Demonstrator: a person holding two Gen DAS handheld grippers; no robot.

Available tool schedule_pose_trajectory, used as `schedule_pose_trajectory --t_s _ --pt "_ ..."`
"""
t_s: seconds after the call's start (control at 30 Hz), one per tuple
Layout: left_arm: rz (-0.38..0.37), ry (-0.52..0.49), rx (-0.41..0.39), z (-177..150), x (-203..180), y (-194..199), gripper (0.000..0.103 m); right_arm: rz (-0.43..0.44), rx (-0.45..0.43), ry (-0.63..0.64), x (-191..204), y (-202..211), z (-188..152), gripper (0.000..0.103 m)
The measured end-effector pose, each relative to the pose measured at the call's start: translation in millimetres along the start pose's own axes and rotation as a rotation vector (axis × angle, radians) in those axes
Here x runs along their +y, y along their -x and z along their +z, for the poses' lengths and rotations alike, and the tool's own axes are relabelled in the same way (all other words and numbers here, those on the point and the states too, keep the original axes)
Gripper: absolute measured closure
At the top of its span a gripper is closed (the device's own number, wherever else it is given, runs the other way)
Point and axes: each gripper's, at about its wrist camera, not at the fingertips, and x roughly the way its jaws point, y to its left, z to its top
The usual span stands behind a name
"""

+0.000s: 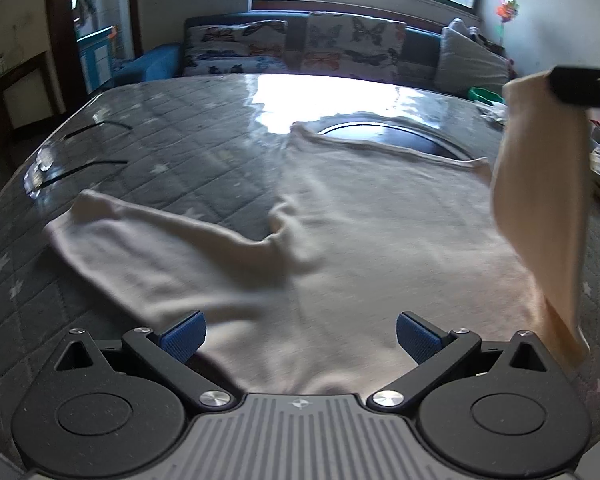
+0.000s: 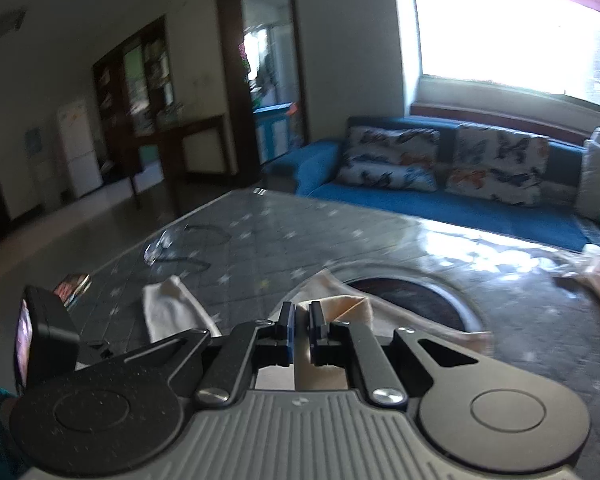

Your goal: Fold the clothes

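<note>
A cream long-sleeved top (image 1: 360, 220) lies spread on the grey quilted table (image 1: 160, 148), neck toward the far side. Its left sleeve (image 1: 140, 236) lies flat, pointing left. My left gripper (image 1: 300, 338) is open just above the top's near hem, blue pads (image 1: 184, 338) wide apart and empty. My right gripper (image 2: 302, 330) is shut on the right sleeve (image 2: 346, 306) and holds it lifted off the table. In the left wrist view that sleeve (image 1: 540, 200) hangs from the right gripper (image 1: 556, 84) at the right edge.
A dark round recess (image 1: 396, 138) in the table sits just beyond the neckline. A blue sofa with butterfly cushions (image 1: 300, 48) stands behind the table. Small items and a green bowl (image 1: 485, 95) lie at the far right. Black cords (image 1: 96, 166) lie at the left.
</note>
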Motion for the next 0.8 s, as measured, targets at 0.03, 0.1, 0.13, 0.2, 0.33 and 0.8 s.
schedule_pose_trajectory --t_s 0.03,0.1,0.13,0.2,0.33,0.8 --pt "0.004 0.006 0.003 -1.2 2.7 0.2 0.000 0.012 0.014 0.008 5.0 -7.2 -1.8 0.097" --pt "0.011 0.017 0.005 -3.4 6.9 1.2 0.000 0.025 0.037 0.028 12.6 -22.3 -6.1 0.097" --pt "0.014 0.022 0.005 -4.3 8.8 1.7 0.000 0.033 0.051 0.040 16.6 -31.2 -9.1 0.097" --pt "0.015 0.029 0.004 -4.5 10.4 2.2 0.000 0.056 0.079 0.044 22.6 -43.8 -13.9 0.097" --pt "0.014 0.034 0.005 -4.1 9.9 1.8 0.000 0.077 0.116 0.052 30.2 -64.3 -22.7 0.096" --pt "0.004 0.026 0.008 -0.1 3.3 -3.9 0.000 -0.074 0.164 0.068 -22.0 -54.0 -32.8 0.082"
